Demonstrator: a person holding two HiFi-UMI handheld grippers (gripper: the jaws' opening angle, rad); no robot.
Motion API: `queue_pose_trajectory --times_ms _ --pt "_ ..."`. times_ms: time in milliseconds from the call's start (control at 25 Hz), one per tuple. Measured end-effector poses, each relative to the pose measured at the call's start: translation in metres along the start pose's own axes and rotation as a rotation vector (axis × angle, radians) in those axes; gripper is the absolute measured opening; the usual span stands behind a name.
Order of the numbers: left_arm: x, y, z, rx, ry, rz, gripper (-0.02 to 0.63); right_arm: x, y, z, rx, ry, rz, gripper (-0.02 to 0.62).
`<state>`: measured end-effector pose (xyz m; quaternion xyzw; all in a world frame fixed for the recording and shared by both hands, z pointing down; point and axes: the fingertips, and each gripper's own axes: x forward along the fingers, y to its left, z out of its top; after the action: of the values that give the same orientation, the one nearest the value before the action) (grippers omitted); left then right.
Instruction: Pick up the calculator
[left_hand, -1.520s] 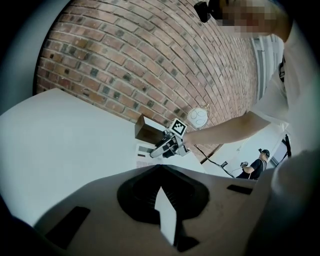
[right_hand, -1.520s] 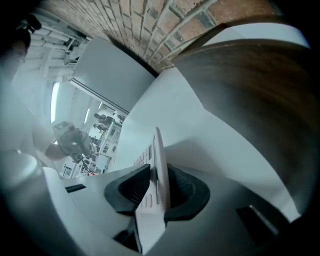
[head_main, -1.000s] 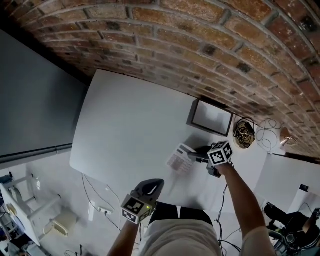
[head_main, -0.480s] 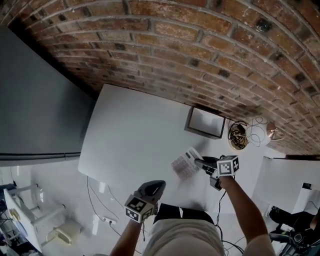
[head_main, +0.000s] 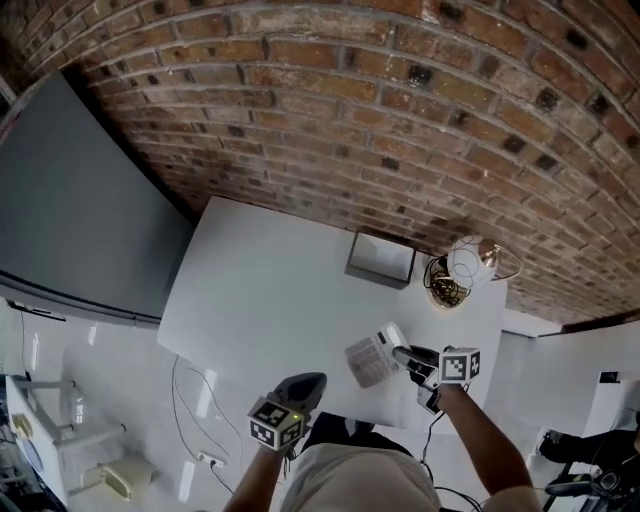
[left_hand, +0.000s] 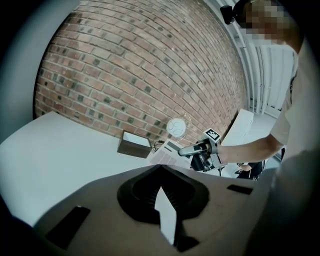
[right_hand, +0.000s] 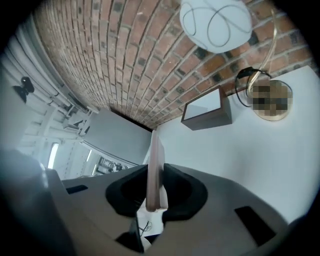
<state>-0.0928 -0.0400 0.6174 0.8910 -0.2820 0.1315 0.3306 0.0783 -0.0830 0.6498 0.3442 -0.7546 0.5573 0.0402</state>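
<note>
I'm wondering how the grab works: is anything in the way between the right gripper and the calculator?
Nothing visible. The right gripper has its jaws closed on the calculator at its edge, holding it above the white table. The box and lamp stand apart, near the wall.

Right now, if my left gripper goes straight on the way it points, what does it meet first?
Probably the white table top, short of the calculator the right gripper holds; depth unclear.
</note>
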Motion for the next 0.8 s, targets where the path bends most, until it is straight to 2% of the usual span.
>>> queue_pose_trajectory --times_ms 280,800 --pt "-0.003 -0.071 -0.027 -0.017 -0.02 0.019 0.014 -0.079 0.004 -0.03 0.076 -0.094 0.008 0.084" --pt "-0.023 -0.174 -0.042 -0.009 -0.092 0.03 0.014 -0.216 0.018 -0.072 0.056 -0.248 -0.031 0.086"
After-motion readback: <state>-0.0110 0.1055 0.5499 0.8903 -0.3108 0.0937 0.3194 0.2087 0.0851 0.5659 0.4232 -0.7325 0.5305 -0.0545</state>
